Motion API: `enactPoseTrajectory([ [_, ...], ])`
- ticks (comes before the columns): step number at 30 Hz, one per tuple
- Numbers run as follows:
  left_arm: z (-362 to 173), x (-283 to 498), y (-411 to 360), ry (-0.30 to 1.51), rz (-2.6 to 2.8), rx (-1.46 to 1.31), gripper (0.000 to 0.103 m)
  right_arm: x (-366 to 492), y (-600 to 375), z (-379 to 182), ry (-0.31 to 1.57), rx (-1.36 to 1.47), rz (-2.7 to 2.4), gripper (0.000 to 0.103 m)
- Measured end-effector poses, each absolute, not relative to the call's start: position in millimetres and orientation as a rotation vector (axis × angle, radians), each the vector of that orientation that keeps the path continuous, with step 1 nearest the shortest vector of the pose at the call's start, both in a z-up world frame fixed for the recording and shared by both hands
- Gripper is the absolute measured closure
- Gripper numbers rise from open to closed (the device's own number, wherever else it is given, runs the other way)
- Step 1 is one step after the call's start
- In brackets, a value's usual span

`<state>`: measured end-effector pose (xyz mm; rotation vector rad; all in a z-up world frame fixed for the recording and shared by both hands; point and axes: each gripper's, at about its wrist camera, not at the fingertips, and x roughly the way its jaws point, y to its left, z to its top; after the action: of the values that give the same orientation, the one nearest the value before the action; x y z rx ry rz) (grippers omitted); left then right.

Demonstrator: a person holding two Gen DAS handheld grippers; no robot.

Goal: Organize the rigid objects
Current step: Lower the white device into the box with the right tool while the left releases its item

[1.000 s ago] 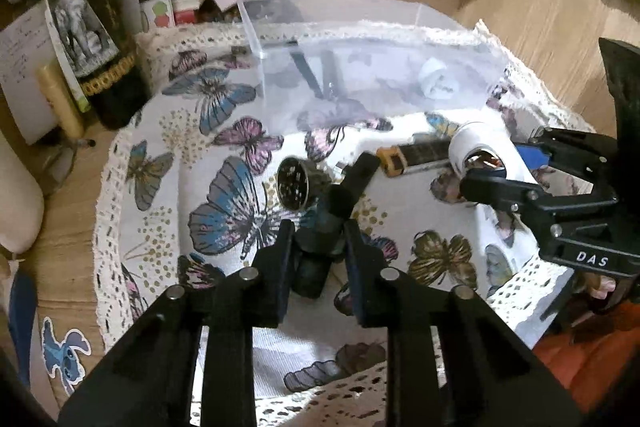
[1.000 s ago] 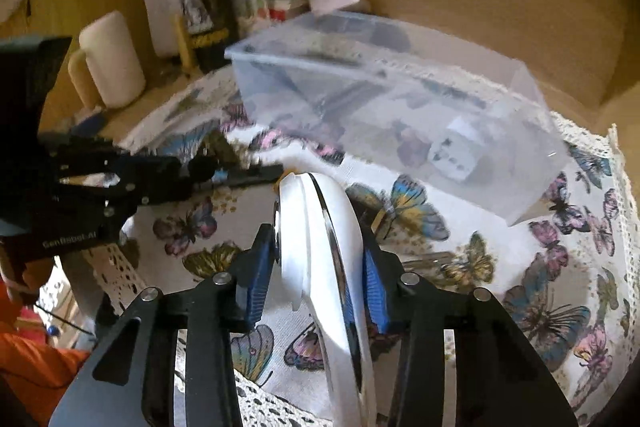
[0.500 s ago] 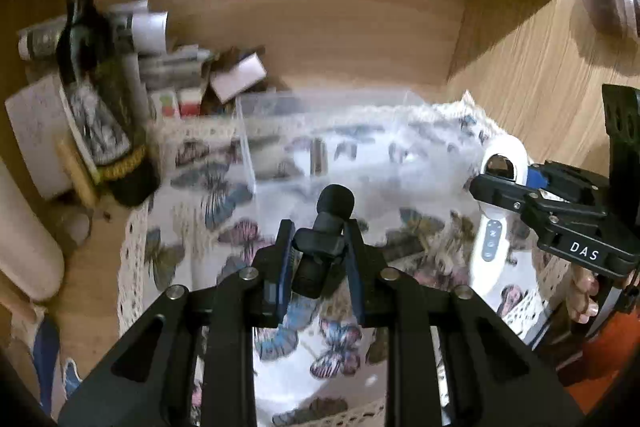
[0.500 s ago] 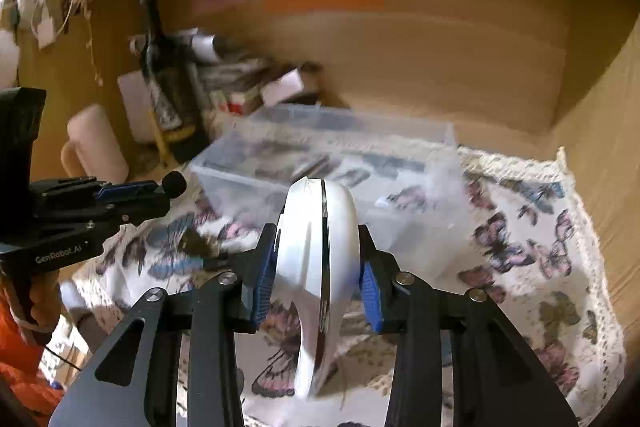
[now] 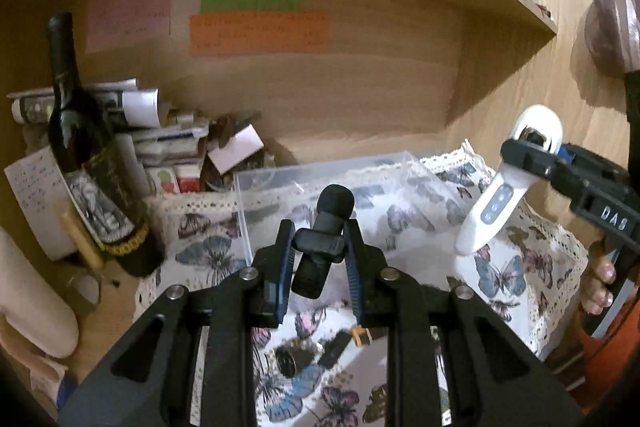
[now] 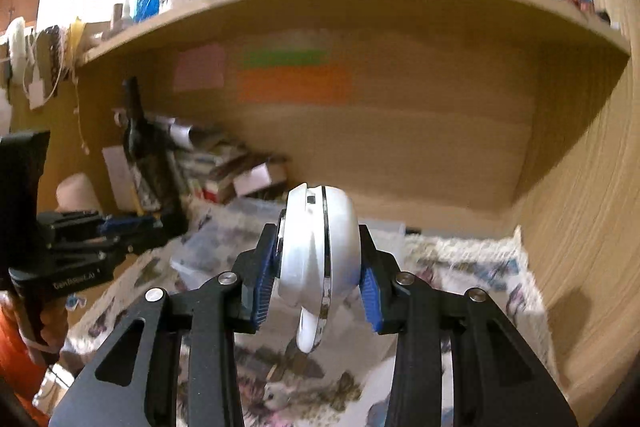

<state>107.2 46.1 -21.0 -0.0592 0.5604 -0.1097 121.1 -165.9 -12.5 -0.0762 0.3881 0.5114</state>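
Note:
My left gripper [image 5: 320,259] is shut on a small black microphone [image 5: 326,227] with a foam tip, held in the air in front of a clear plastic box [image 5: 344,187]. My right gripper [image 6: 318,267] is shut on a white handheld device [image 6: 318,251], held above the butterfly cloth; the device also shows in the left wrist view [image 5: 500,195], right of the box. On the cloth below lie a round dark metal piece [image 5: 290,359] and a small black and orange stick [image 5: 348,341].
A dark wine bottle [image 5: 92,163] stands left of the box, with stacked papers and boxes [image 5: 180,147] behind it. A wooden back wall with coloured notes [image 5: 256,31] and a shelf overhead enclose the space. A wooden side wall [image 6: 580,227] stands at the right.
Both grippers have lifted their objects off the cloth and risen, so the views now look more toward the back wall and shelf. The remaining items stay on the cloth.

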Motion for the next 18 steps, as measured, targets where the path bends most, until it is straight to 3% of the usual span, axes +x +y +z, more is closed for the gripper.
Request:
enactPoseTrajectory([
  [7,-16.3,134.3,52.4,0.562,-0.097,-0.065,0.079,148.5,-161.9,-3.8,0.358,-0.103,0.455,0.069],
  [18,-47.0,182.9,52.4,0.685,-0.081,-0.063,0.079,200.6,-143.6,-45.4,0.476,-0.208,0.37,0.069],
])
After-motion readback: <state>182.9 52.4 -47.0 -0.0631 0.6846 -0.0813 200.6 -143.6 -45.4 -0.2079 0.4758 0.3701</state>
